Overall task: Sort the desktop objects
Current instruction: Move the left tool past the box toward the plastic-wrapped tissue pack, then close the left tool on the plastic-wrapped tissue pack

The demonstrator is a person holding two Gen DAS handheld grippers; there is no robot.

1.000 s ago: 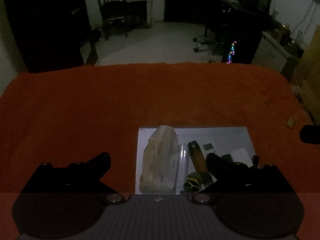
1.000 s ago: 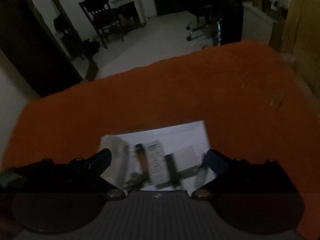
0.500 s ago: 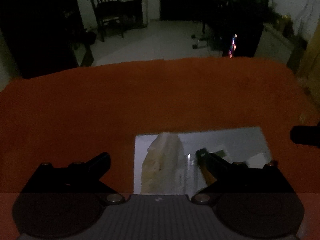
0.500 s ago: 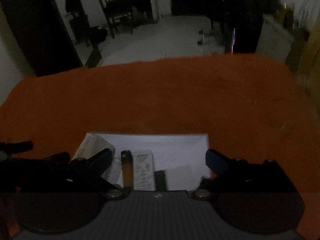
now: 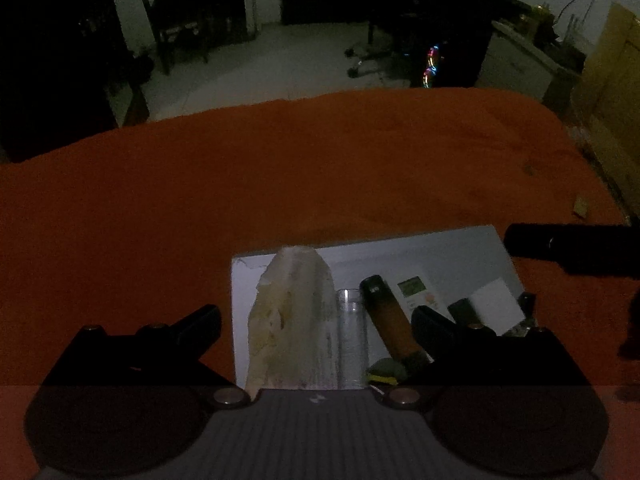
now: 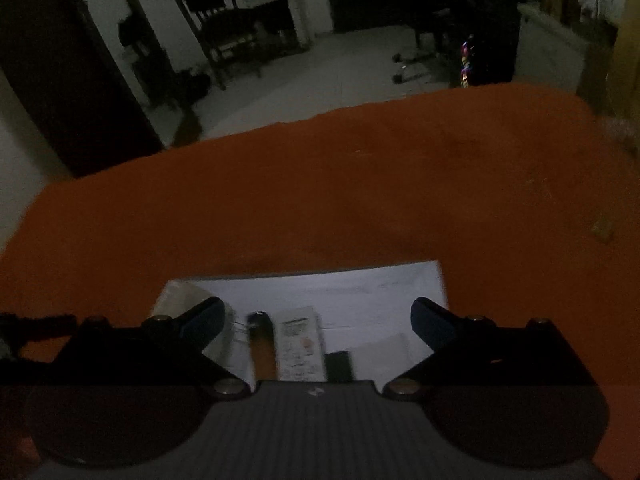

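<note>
On the orange tablecloth (image 5: 320, 168) a white sheet (image 5: 440, 252) carries a pale plastic bag (image 5: 292, 320), clear tube (image 5: 352, 340), brown pen (image 5: 394, 328), between left gripper (image 5: 316, 320) spread fingers, right gripper (image 6: 316, 316) spread wide above remote (image 6: 302, 344).

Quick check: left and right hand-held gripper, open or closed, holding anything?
Left hand-held gripper: open, holding nothing, above the white sheet.
Right hand-held gripper: open, holding nothing.

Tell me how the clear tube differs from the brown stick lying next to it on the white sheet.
The clear tube is see-through and pale; the brown stick is solid, amber-brown with a black far end. The tube lies nearly straight away from the left camera, while the stick slants leftward at its far end. Both are long, narrow and lie flat, side by side on the white sheet.
</note>
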